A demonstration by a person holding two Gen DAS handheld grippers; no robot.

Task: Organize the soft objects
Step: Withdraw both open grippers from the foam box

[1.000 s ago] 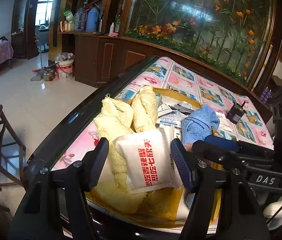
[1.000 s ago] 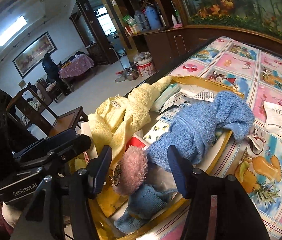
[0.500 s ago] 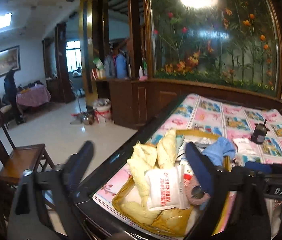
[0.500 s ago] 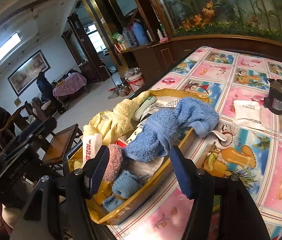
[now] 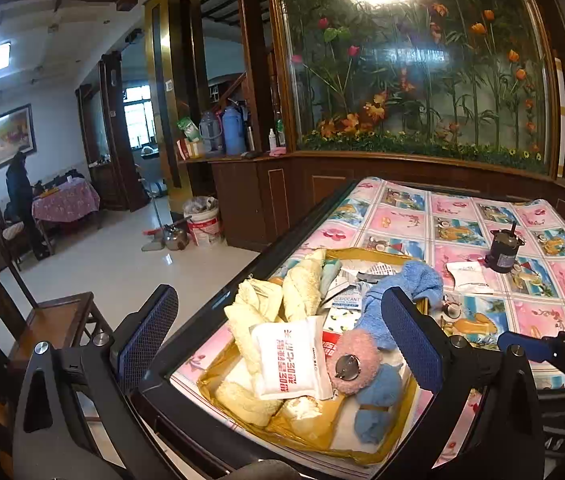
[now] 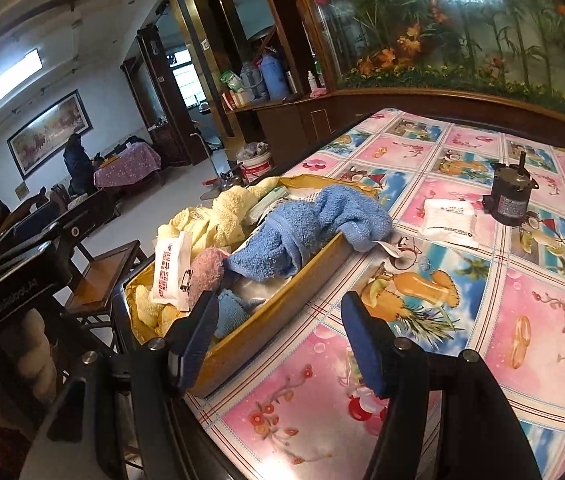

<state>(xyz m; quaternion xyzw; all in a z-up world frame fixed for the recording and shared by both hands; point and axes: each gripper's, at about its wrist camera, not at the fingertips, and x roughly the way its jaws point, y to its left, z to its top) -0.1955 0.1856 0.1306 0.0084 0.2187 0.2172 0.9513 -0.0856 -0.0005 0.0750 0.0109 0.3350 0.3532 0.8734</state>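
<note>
Left hand-held gripper [image 5: 278, 344]: jaws apart, empty, above the tray [image 5: 362, 254].
Right hand-held gripper [image 6: 278, 340]: jaws apart, empty.
Left view only: metal clip [image 5: 345, 367] on pink puff [image 5: 358, 350].
Right view only: tray's side wall.

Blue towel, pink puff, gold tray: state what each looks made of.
Blue towel: looped terry cloth, probably cotton; nubby matte pile, soft folds.
Pink puff: fuzzy plush or fleece; hazy matte outline, with a round shiny disc on it, likely metal.
Gold tray: looks like cardboard with a glossy gold finish; thin straight wall, slight sheen.
</note>
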